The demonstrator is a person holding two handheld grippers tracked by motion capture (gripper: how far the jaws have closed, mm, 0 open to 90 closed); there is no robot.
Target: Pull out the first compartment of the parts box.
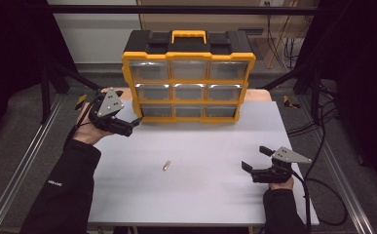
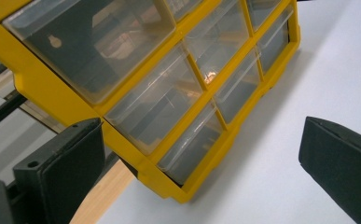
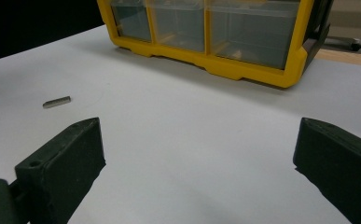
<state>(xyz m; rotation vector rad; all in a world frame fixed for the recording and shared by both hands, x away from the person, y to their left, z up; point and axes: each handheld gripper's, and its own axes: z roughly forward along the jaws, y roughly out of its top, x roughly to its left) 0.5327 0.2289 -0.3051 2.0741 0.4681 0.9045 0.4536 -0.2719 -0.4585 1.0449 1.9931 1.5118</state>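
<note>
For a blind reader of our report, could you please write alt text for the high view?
A yellow drawer organizer with nine clear drawers stands at the far side of a white table. The open left gripper is at its lower left corner, the open right gripper hovers near right, and a small metal pin lies between.

Small metal pin (image 1: 166,165) flat on white table (image 1: 200,195), before yellow drawer organizer (image 1: 188,83)
</note>
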